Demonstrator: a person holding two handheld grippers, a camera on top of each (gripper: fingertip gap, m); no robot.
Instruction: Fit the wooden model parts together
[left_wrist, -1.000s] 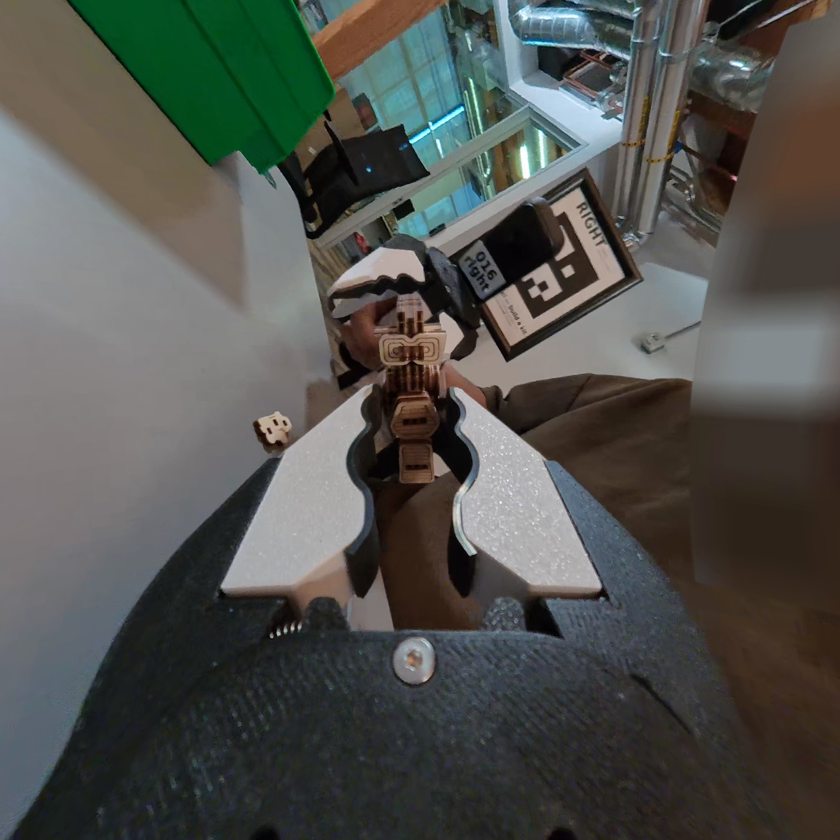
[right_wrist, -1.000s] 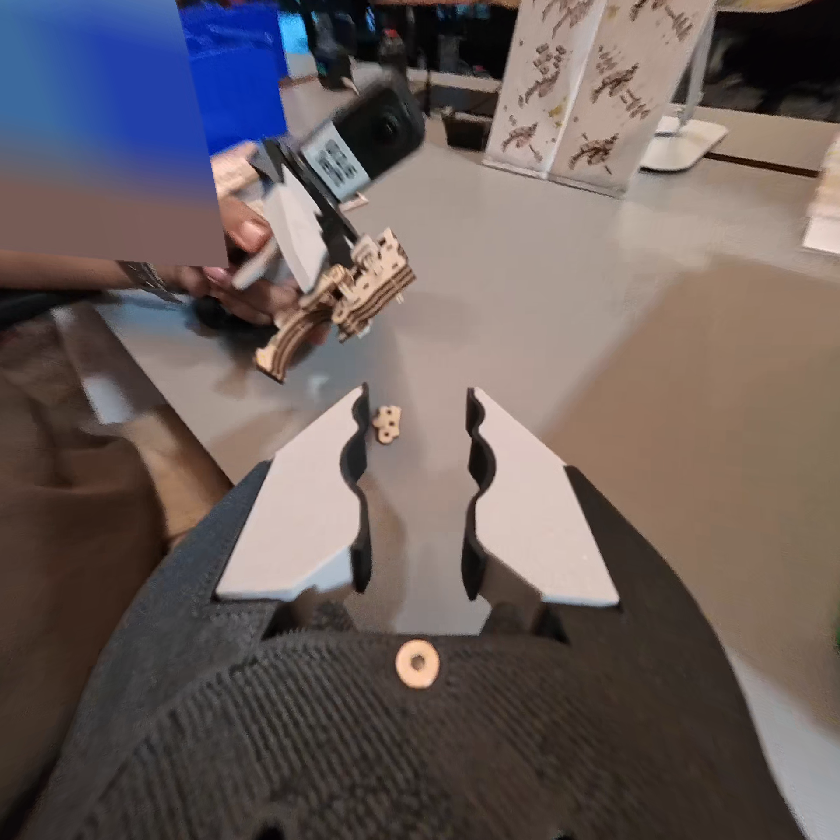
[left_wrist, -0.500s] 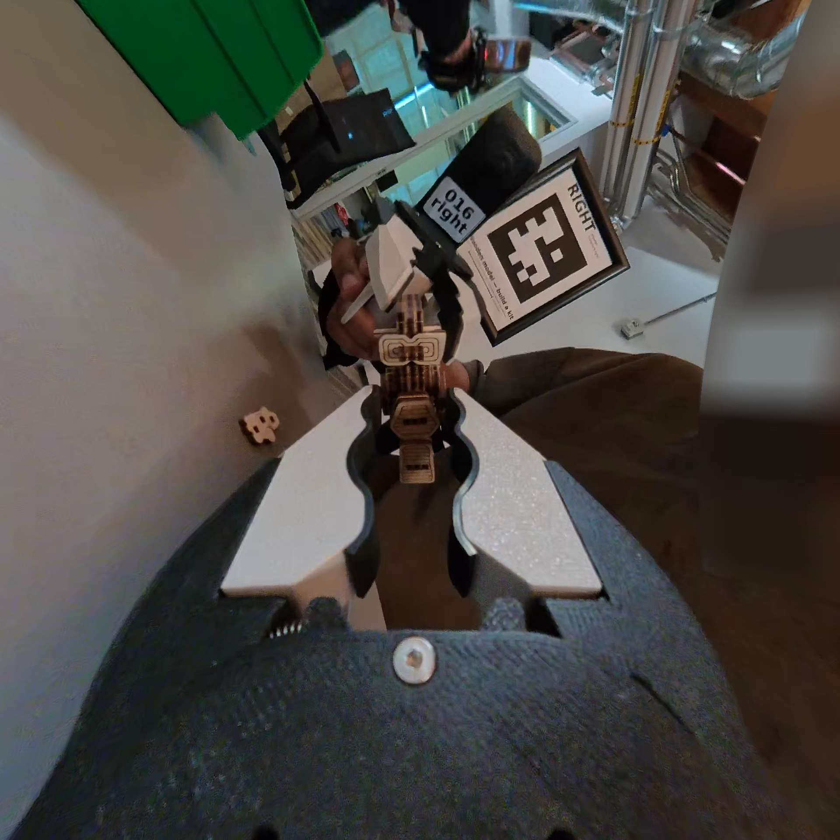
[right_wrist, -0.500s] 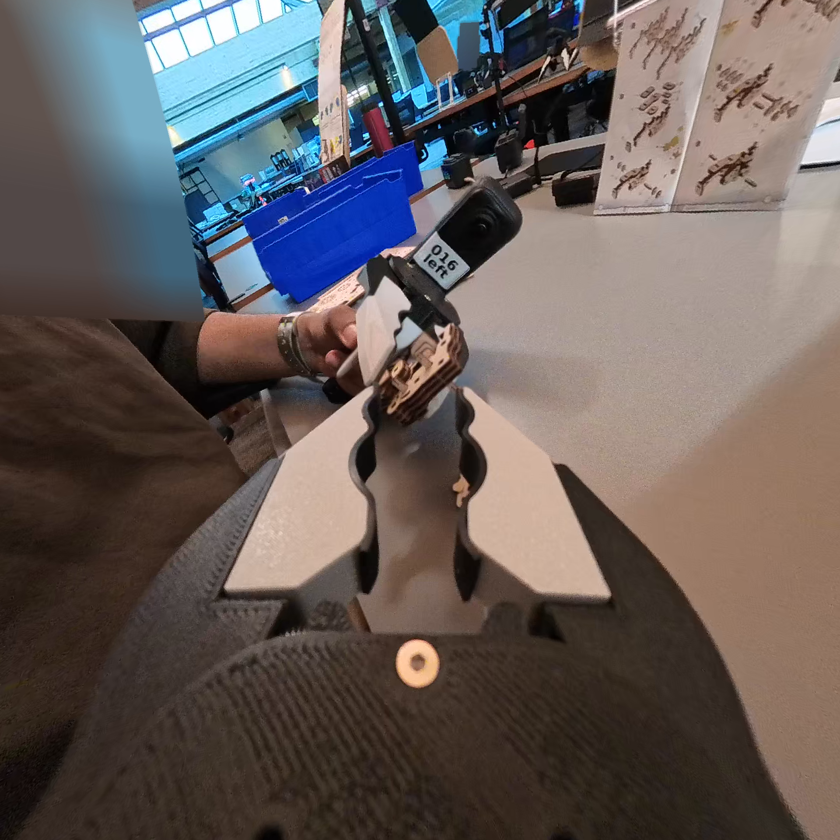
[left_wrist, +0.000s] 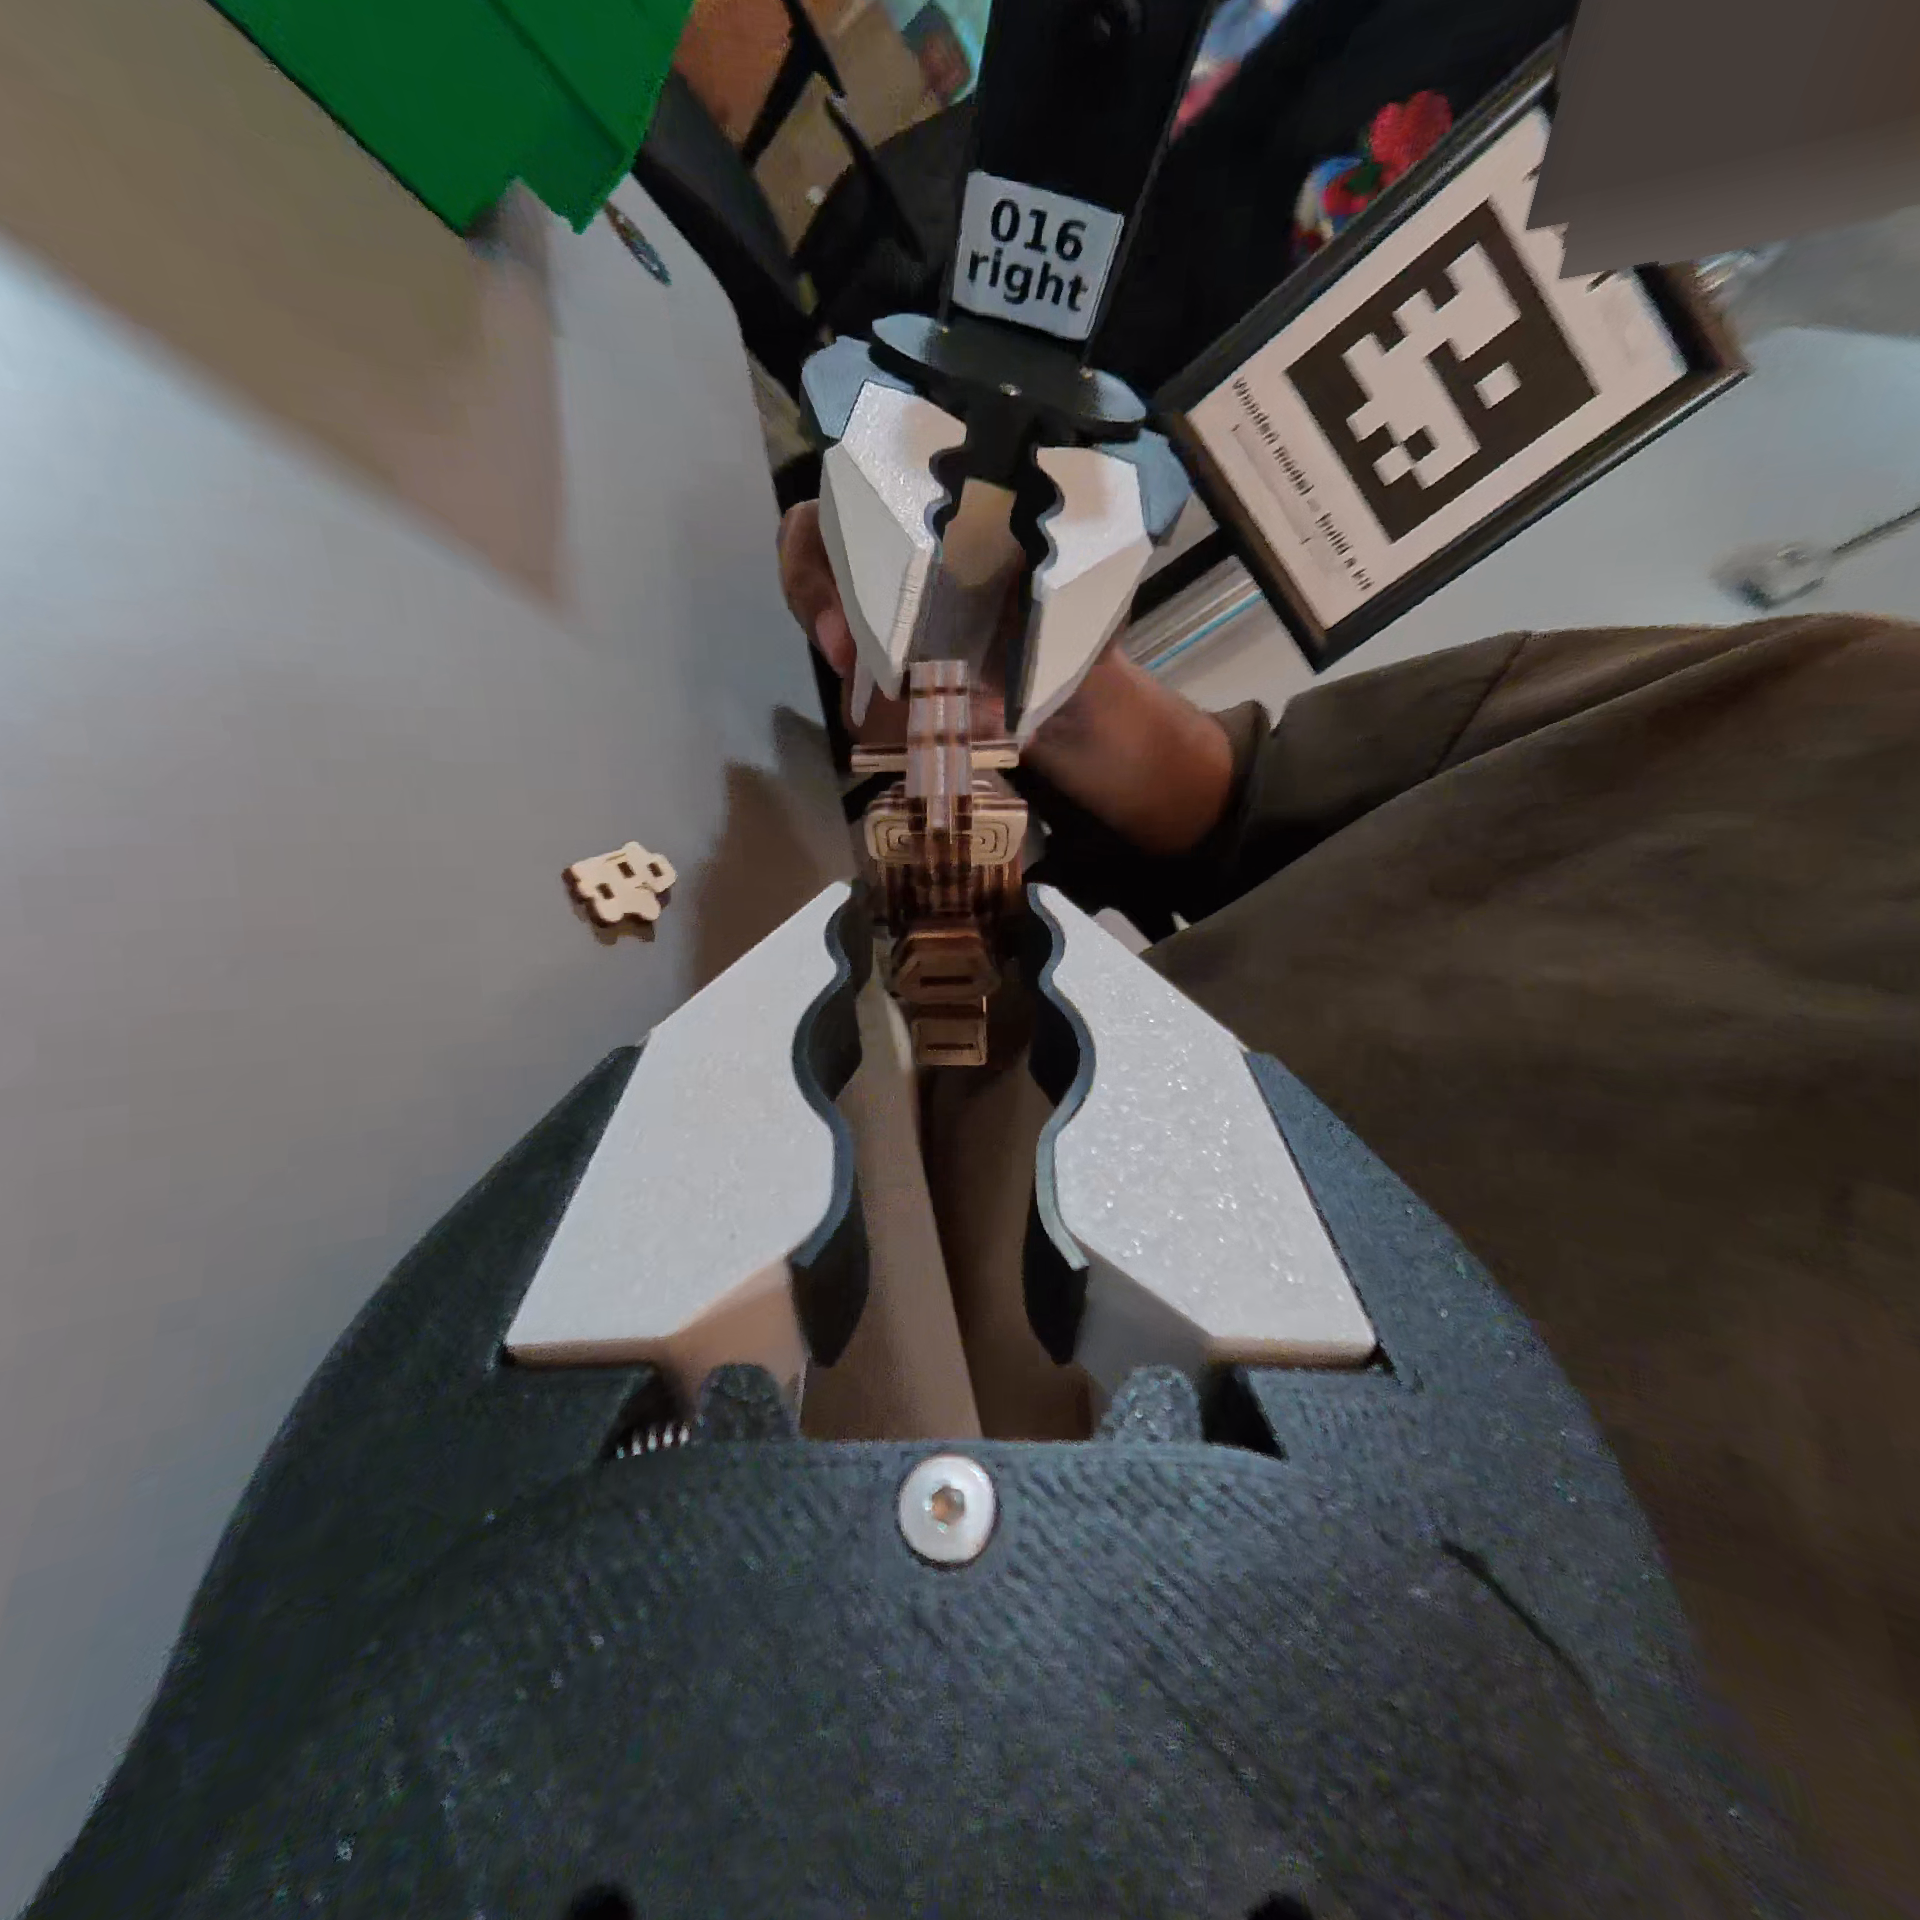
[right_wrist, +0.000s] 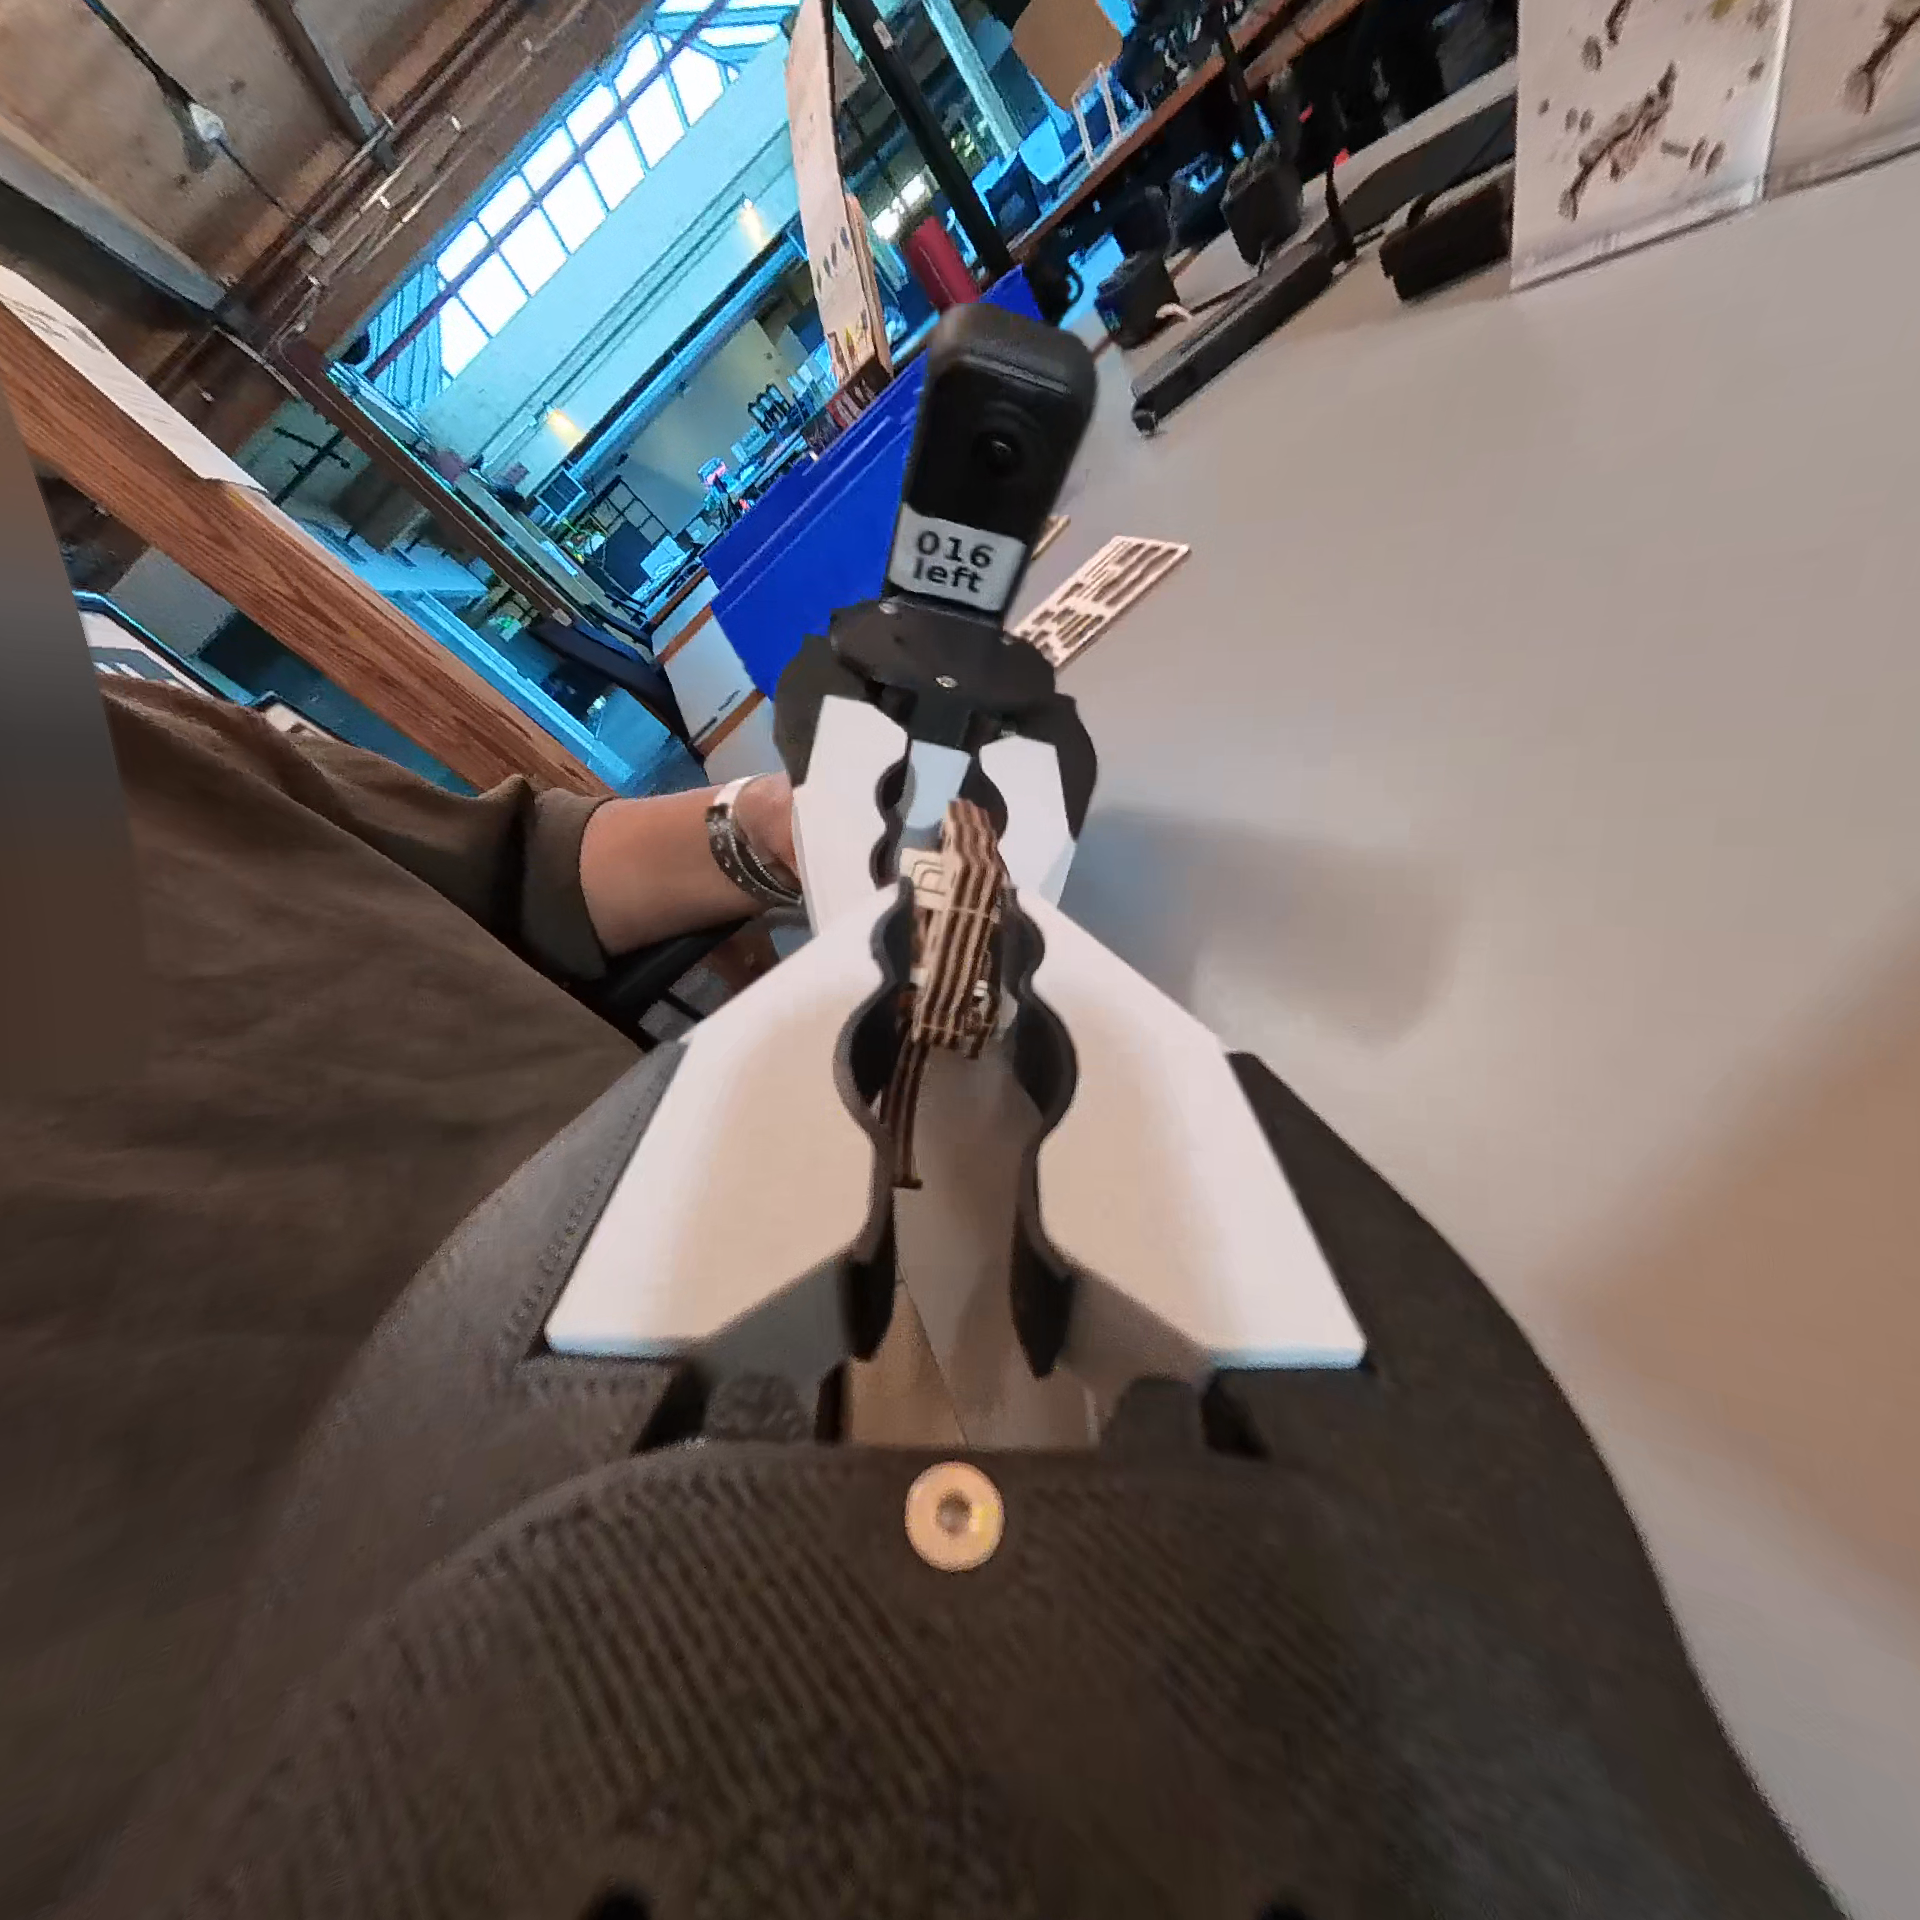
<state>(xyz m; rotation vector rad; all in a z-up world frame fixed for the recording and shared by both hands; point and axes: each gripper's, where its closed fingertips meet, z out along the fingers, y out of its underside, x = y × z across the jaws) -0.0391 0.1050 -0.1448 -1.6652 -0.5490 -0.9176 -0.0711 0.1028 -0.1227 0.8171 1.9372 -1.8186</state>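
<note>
A small layered wooden model (left_wrist: 940, 935) is held in the air between both grippers. My left gripper (left_wrist: 940, 899) is shut on its near end. My right gripper (left_wrist: 945, 707) faces it from the far side, its jaws close on the model's narrow top end. In the right wrist view the model (right_wrist: 956, 956) sits edge-on between the fingertips of my right gripper (right_wrist: 958, 920), with the left gripper (right_wrist: 935, 790) just beyond. A loose small wooden piece (left_wrist: 620, 881) lies on the grey table (left_wrist: 260, 727) to the left.
A green bin (left_wrist: 468, 83) and a framed marker card (left_wrist: 1434, 384) stand at the back. In the right wrist view there are blue bins (right_wrist: 821, 561), a wooden parts sheet (right_wrist: 1101, 597) and white printed panels (right_wrist: 1662, 125). A person's brown sleeve (right_wrist: 312, 987) is close on the left. My two grippers' fingertips are within a few centimetres of each other.
My right gripper has come up from the table to face the left one and has narrowed its jaws around the model's far end. The left gripper kept its hold.
</note>
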